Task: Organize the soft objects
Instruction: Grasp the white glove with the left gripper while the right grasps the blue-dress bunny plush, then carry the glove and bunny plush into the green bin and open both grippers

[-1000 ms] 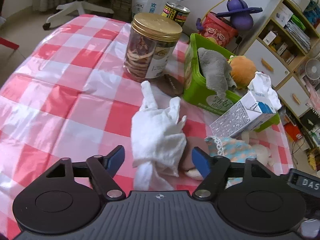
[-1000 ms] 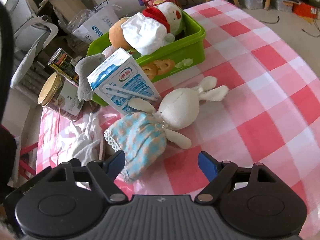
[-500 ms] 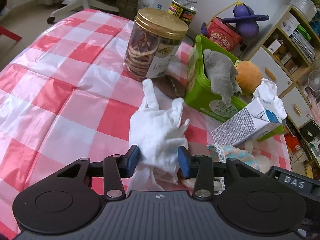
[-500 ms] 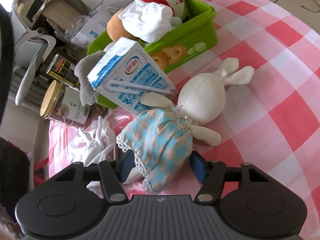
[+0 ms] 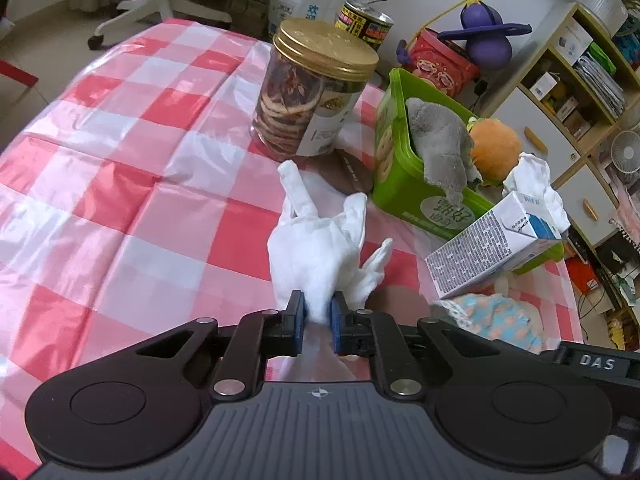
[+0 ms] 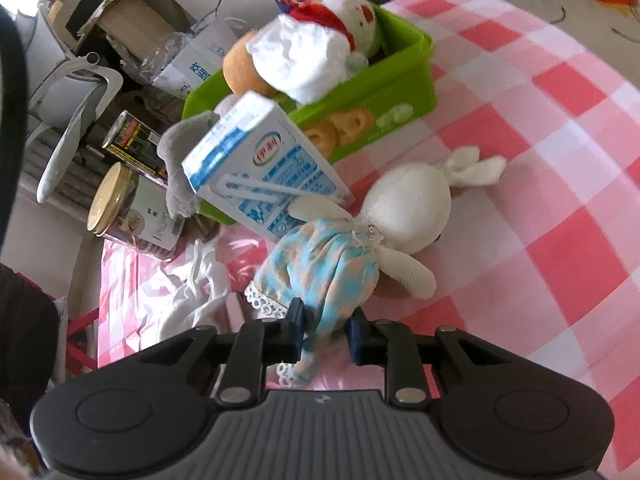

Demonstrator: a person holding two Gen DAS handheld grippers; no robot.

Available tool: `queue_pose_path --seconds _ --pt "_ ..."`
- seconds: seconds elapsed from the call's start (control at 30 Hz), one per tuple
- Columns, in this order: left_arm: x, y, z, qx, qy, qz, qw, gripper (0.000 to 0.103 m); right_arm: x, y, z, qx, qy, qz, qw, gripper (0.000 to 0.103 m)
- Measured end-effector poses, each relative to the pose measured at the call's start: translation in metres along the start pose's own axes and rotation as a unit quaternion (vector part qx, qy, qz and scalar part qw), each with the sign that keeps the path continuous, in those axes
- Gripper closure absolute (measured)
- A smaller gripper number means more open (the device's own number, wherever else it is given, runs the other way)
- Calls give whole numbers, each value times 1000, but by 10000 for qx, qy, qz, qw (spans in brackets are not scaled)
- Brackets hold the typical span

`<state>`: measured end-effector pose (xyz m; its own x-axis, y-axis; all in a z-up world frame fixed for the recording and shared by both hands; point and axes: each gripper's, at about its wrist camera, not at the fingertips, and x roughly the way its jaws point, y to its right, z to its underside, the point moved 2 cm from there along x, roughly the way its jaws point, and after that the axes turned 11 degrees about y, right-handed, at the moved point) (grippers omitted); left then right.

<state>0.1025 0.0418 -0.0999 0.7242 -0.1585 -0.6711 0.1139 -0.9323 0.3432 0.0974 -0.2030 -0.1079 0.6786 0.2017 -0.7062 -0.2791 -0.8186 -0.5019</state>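
Observation:
My left gripper (image 5: 318,314) is shut on a white cloth glove (image 5: 316,248) lying on the red-checked tablecloth. My right gripper (image 6: 326,326) is shut on the blue dress of a cream rabbit doll (image 6: 404,204), which lies on the cloth just in front of a milk carton (image 6: 264,168). A green bin (image 5: 394,160) holds a grey cloth (image 5: 440,144), an orange plush (image 5: 496,148) and a white cloth (image 6: 304,56); it also shows in the right wrist view (image 6: 384,92). The glove shows in the right wrist view (image 6: 192,292) at lower left.
A gold-lidded jar of biscuits (image 5: 316,88) stands left of the bin. The milk carton (image 5: 492,244) leans against the bin's near side. A tin can (image 5: 364,26), shelves (image 5: 576,72) and clutter lie beyond the table edge.
Both grippers moved forward and closed: the left onto the white glove, the right onto the doll's dress. Both were open one second ago.

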Motion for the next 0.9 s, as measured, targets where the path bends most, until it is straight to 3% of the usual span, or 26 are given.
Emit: queue_pose_path --seconds 0.6,0.9 --pt "-36 -19 -19 -226 203 237 9993 94 -53 33 -25 335 372 -283 9983 103" --pt "-63 -1 -34 -44 647 652 9958 94 -84 41 -46 624 825 -651 9925 103"
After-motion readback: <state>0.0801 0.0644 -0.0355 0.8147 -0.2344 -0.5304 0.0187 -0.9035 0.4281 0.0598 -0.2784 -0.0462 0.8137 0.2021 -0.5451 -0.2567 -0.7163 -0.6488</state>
